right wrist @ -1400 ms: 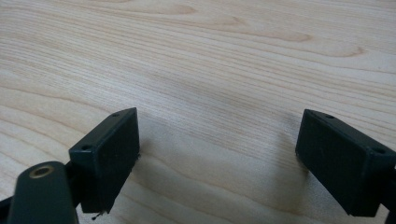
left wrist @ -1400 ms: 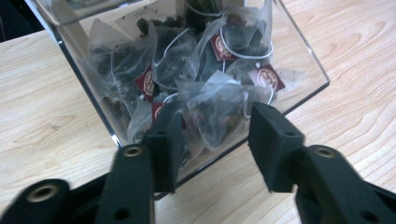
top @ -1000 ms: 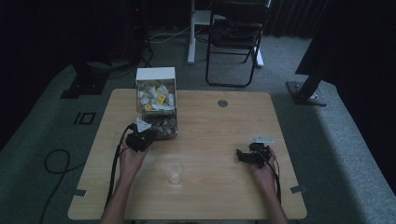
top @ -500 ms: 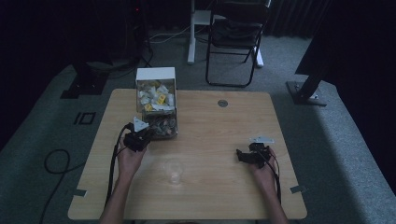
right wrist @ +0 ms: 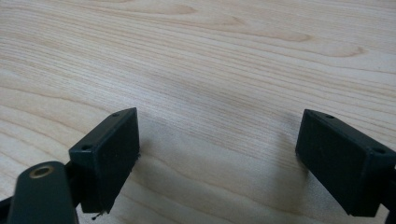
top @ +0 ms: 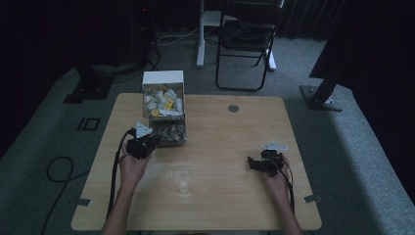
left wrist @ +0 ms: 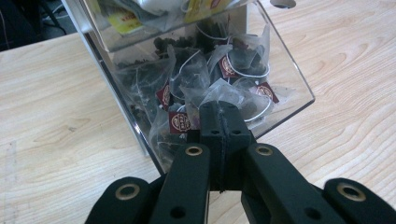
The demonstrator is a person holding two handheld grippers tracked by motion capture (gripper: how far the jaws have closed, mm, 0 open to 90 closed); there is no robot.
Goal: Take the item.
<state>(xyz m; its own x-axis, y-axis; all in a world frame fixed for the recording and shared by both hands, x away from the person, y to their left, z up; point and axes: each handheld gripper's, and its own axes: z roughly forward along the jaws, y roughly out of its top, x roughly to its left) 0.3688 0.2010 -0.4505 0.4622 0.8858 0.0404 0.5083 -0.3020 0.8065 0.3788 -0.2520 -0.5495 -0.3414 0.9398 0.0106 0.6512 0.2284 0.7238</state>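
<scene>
A clear two-tier dispenser box (top: 164, 98) stands at the table's back left. Its upper tier holds white and yellow packets, and its lower tray (left wrist: 289, 79) holds several mesh tea bags (left wrist: 233, 65) with dark red tags. My left gripper (top: 152, 139) reaches into the tray's open front. In the left gripper view its jaws are pressed together (left wrist: 219, 109) on the edge of a tea bag (left wrist: 219, 95). My right gripper (top: 254, 164) rests low over bare wood at the right. It is open (right wrist: 219, 158), with nothing between its fingers (right wrist: 109, 154).
A small clear glass (top: 183, 180) stands on the wooden table (top: 230, 142) between the two hands, near the front. A round cable grommet (top: 233, 108) sits at the back middle. A folding chair (top: 247, 44) stands behind the table.
The left gripper has edged slightly further toward the dispenser's tray. The right gripper has stayed still.
</scene>
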